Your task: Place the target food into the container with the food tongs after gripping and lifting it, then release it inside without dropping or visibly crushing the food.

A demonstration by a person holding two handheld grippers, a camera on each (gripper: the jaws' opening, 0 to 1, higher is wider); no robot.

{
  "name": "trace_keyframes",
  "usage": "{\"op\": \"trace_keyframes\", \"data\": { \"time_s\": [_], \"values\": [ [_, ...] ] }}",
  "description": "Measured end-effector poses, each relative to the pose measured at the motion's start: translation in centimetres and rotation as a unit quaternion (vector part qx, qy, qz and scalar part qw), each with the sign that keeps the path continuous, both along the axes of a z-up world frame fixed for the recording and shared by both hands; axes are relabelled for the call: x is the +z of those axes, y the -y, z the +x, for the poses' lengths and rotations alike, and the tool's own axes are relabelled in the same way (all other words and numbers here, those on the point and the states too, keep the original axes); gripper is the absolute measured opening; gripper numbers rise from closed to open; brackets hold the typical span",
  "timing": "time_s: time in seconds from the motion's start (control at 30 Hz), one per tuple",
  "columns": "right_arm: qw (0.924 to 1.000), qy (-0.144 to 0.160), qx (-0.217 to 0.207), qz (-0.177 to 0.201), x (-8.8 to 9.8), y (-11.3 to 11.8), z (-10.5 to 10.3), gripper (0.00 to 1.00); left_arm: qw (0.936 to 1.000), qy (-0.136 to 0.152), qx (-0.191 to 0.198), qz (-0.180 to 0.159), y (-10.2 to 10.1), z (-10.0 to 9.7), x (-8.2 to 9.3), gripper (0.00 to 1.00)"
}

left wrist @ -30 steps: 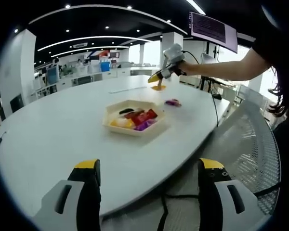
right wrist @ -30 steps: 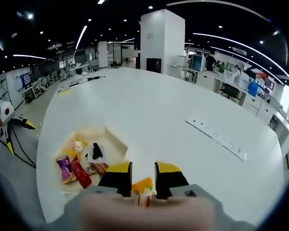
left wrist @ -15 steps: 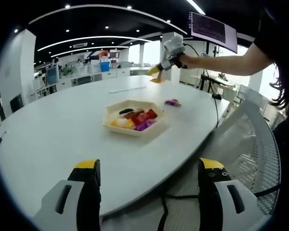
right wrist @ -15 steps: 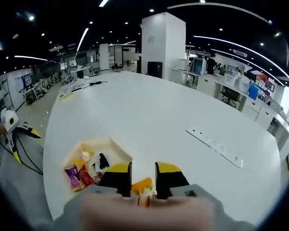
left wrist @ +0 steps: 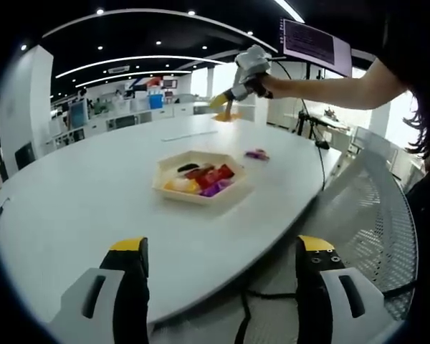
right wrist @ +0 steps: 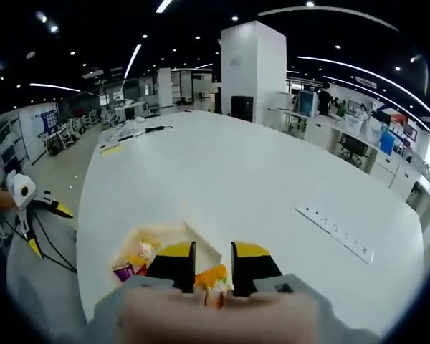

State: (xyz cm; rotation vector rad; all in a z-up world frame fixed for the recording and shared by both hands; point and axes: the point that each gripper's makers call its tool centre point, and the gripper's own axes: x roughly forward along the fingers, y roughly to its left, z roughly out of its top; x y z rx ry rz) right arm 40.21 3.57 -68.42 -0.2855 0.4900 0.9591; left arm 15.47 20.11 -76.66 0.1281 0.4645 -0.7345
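Your right tool (right wrist: 212, 266) pinches an orange snack (right wrist: 211, 276) above the tray (right wrist: 201, 240)'s near edge; your left tool (left wrist: 213, 301) gapes empty past the table (left wrist: 93, 208) rim.

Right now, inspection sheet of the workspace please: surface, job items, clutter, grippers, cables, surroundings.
Surface: large white oval table, mostly bare.
Job's things: cream hexagonal tray holding assorted coloured snack packets; small orange food piece clamped between the right gripper's jaws, held above the table.
Clutter: small purple packet lying on the table beside the tray; white power strip on the table.
Grippers: left gripper jaws wide apart, holding nothing, low at the near table edge; right gripper closed on the orange piece.
Cables: black cable hanging past the table's far edge.
Surroundings: open-plan office, wall screen, white pillar, desks behind.
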Motion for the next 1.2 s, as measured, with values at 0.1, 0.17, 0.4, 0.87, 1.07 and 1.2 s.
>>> {"op": "trace_keyframes", "data": {
  "time_s": [0.1, 0.17, 0.4, 0.87, 1.07, 1.2],
  "values": [
    [0.9999, -0.003, 0.010, 0.000, -0.4, -1.3, -0.4, 0.18, 1.0000, 0.001, 0.000, -0.001, 0.0, 0.0, 0.0, 0.81],
    [0.9998, -0.005, 0.017, 0.002, -0.5, -2.2, -0.7, 0.18, 1.0000, 0.002, 0.000, -0.001, 0.0, 0.0, 0.1, 0.81],
    [0.9992, -0.008, 0.039, 0.009, -0.4, -4.5, -1.5, 0.18, 1.0000, 0.003, 0.000, -0.001, 0.0, 0.0, 0.1, 0.81],
    [0.9959, -0.023, 0.085, 0.021, -0.5, -7.0, -3.1, 0.27, 1.0000, 0.003, 0.001, -0.002, 0.0, 0.0, 0.1, 0.80],
    [0.9962, -0.029, 0.079, 0.022, -0.5, -6.0, -2.7, 0.28, 1.0000, 0.003, 0.000, -0.002, 0.0, 0.0, 0.1, 0.80],
    [0.9965, -0.032, 0.074, 0.023, -0.8, -5.3, -2.7, 0.28, 1.0000, 0.003, 0.000, -0.002, 0.0, 0.0, 0.1, 0.80]
  ]
}}
